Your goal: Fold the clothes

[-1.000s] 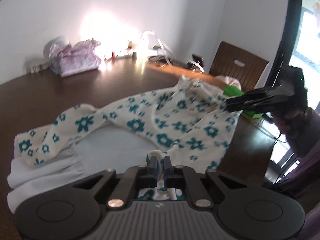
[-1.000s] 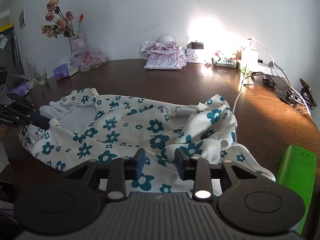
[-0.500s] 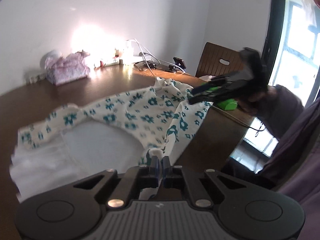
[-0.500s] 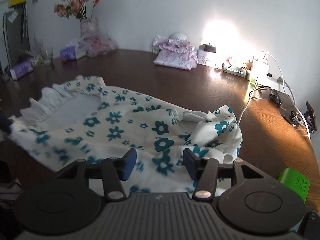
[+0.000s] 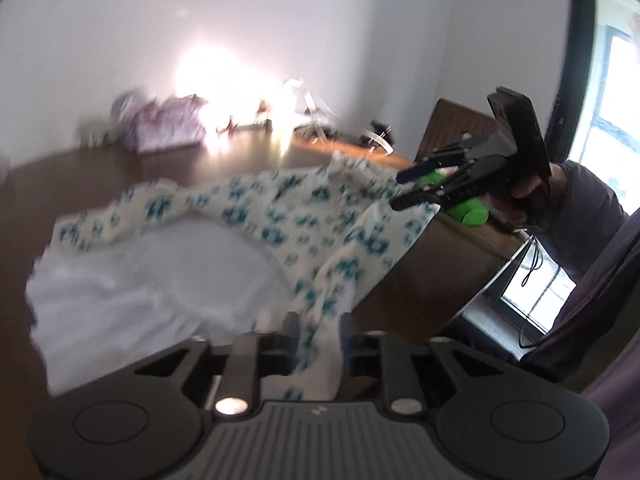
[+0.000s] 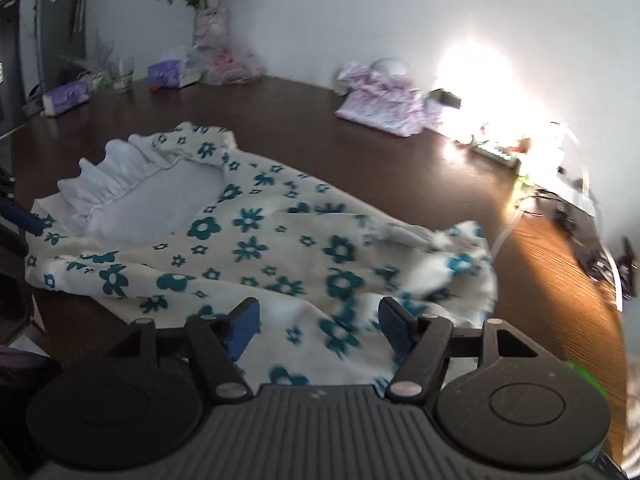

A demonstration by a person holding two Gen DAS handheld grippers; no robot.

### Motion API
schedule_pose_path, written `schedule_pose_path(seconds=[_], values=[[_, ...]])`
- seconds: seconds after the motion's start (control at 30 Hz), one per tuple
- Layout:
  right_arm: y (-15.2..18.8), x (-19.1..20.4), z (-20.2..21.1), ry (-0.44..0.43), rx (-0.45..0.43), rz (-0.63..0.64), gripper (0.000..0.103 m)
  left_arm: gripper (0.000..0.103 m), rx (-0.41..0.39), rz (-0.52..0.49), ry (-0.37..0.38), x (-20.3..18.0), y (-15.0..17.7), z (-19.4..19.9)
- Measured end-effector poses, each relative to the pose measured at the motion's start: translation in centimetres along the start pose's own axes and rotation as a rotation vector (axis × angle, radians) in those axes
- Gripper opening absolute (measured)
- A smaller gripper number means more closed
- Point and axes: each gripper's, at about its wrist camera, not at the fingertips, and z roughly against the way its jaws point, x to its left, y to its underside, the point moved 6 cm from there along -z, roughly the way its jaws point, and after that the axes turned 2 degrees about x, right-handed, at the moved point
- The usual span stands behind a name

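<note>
Our left tool (image 5: 318, 334), clamped on the dress (image 6: 256, 248) earlier, has parted around its hem; our right tool (image 6: 318, 322) has spread wider above it.

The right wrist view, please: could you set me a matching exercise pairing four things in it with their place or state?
Things:
1. floral garment
2. pink folded clothes
3. vase of flowers
4. right tongs

Places or states:
a. open, over the near edge of the cloth
b. at the far left corner of the table
c. spread across the middle of the table
d. at the table's far edge, right of centre

Pairs: 1-c, 2-d, 3-b, 4-a
</note>
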Motion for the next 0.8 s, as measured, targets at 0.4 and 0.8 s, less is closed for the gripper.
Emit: schedule_pose_path(seconds=[0.4, 0.8], values=[[3.5, -2.0, 1.4, 0.091, 0.047, -0.108, 0.000, 0.012, 0.130, -0.097, -0.041, 1.5, 0.8, -4.0], [3.1, -2.5, -1.0, 0.042, 0.113, 0.029, 0.004, 0.011, 0.133, -0.130, -0.138, 4.8, -0.4, -3.5]])
